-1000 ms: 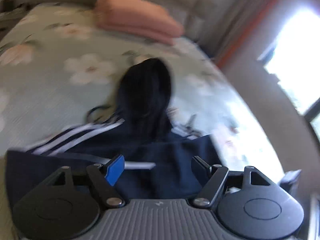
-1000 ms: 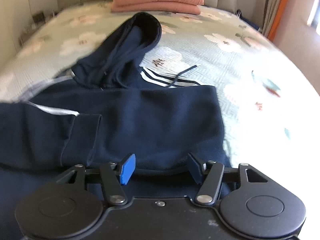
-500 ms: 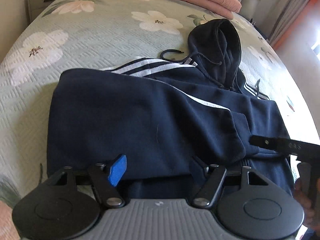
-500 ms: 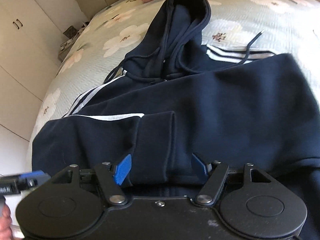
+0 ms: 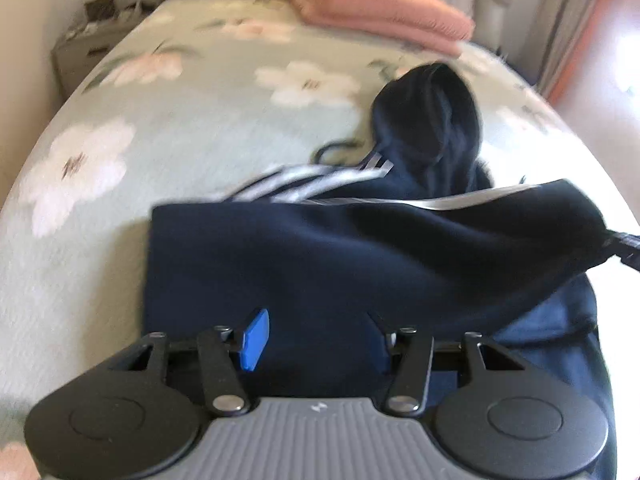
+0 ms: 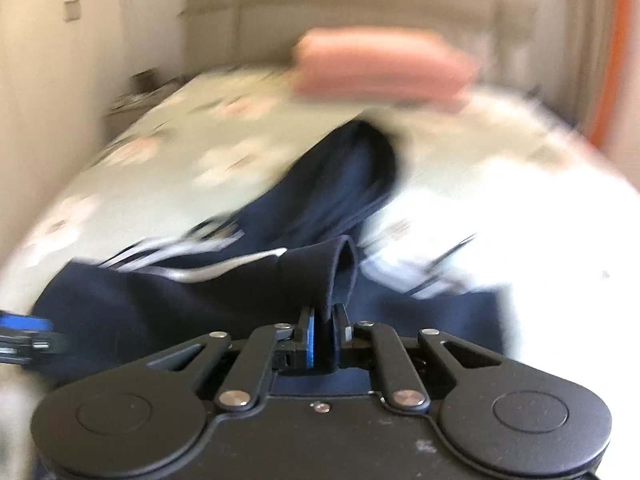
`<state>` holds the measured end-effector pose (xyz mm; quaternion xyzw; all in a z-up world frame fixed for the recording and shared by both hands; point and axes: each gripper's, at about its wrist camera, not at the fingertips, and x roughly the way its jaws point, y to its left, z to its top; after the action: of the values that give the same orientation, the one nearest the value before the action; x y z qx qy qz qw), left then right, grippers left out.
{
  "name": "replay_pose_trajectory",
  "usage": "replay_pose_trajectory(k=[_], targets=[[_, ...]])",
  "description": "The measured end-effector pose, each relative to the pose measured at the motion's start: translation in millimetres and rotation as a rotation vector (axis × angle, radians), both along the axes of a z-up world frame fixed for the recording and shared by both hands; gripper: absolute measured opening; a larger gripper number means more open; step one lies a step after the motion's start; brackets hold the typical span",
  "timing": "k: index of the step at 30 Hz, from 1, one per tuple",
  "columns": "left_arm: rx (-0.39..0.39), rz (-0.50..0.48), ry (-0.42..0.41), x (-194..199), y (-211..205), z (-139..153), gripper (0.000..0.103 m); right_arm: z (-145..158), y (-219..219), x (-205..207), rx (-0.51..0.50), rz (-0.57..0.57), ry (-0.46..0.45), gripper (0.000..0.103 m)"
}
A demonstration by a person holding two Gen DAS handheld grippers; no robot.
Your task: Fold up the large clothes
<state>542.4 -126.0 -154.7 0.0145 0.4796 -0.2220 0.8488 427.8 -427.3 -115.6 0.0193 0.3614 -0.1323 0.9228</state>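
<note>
My right tool (image 6: 324, 330) is pinched tight on the sleeve cuff (image 6: 320, 276) of the navy white-striped cotton hoodie (image 5: 360, 264); my left tool (image 5: 316, 338), half open and closing, straddles its near hem. On the floral bed (image 5: 168, 120), sleeves are folded in; halving the body remains.

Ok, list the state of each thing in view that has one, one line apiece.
Navy hoodie: partly folded on the bed, sleeve cuff lifted.
Hood: lying flat, unfolded.
Right gripper: closing, pinching the sleeve cuff.
Left gripper: closing over the hoodie's near edge, pads not yet pressing.
Pink blanket: folded, by the headboard.
</note>
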Motion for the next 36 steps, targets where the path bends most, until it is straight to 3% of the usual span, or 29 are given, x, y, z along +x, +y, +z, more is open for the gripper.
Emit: replay_pose_trajectory(k=[3, 4, 7, 8, 10, 13, 15, 17, 20, 24, 27, 28, 31, 33, 36], targets=[[-0.035, -0.018, -0.012, 7.3, -17.2, 2.1, 0.054, 12.8, -35.5, -12.2, -0.117, -0.126, -0.011, 0.010], [-0.034, -0.024, -0.007, 9.8, -24.3, -0.9, 0.055, 7.7, -47.8, -13.0, -0.137, -0.167, 0.013, 0.016], [0.000, -0.044, 0.011, 15.2, -45.3, -19.6, 0.055, -35.8, -78.9, -6.6, -0.141, -0.203, 0.172, 0.075], [0.021, -0.051, 0.026, 16.4, -51.3, -26.6, 0.055, -50.1, -84.7, -6.9, -0.157, -0.220, 0.214, 0.067], [0.066, -0.069, 0.037, 15.5, -58.9, -36.3, 0.054, -65.4, -94.1, -12.7, -0.157, -0.283, 0.266, 0.064], [0.069, -0.084, 0.019, 11.2, -60.5, -38.1, 0.054, -64.8, -100.6, -26.6, -0.072, -0.324, 0.218, 0.064], [0.060, -0.080, 0.007, 13.5, -63.5, -36.9, 0.051, -61.2, -95.7, -24.8, -0.031, -0.280, 0.162, 0.059], [0.059, -0.075, -0.021, 17.4, -70.3, -34.6, 0.042, -58.7, -82.7, -13.2, -0.005, -0.207, 0.123, 0.043], [0.057, -0.063, -0.064, 29.1, -82.6, -32.8, 0.036, -61.7, -57.9, 20.3, 0.023, -0.073, 0.085, 0.029], [0.055, -0.067, -0.095, 45.3, -94.5, -43.4, 0.035, -84.2, -39.0, 57.9, 0.018, 0.013, 0.112, 0.028], [0.078, -0.044, -0.087, 57.7, -93.9, -59.9, 0.035, -119.1, -61.4, 68.4, -0.012, -0.101, 0.215, 0.028], [0.059, -0.033, -0.076, 60.3, -89.4, -63.1, 0.034, -124.8, -75.4, 63.4, 0.002, -0.149, 0.208, 0.036], [0.022, -0.014, -0.071, 59.0, -78.4, -59.2, 0.034, -115.9, -102.8, 41.9, 0.025, -0.266, 0.184, 0.010], [0.001, -0.013, -0.074, 54.9, -73.7, -52.9, 0.033, -106.3, -109.8, 24.4, 0.046, -0.303, 0.156, 0.013], [-0.061, -0.035, -0.083, 49.4, -69.0, -41.4, 0.034, -93.9, -103.2, -1.7, 0.135, -0.249, 0.108, 0.014]])
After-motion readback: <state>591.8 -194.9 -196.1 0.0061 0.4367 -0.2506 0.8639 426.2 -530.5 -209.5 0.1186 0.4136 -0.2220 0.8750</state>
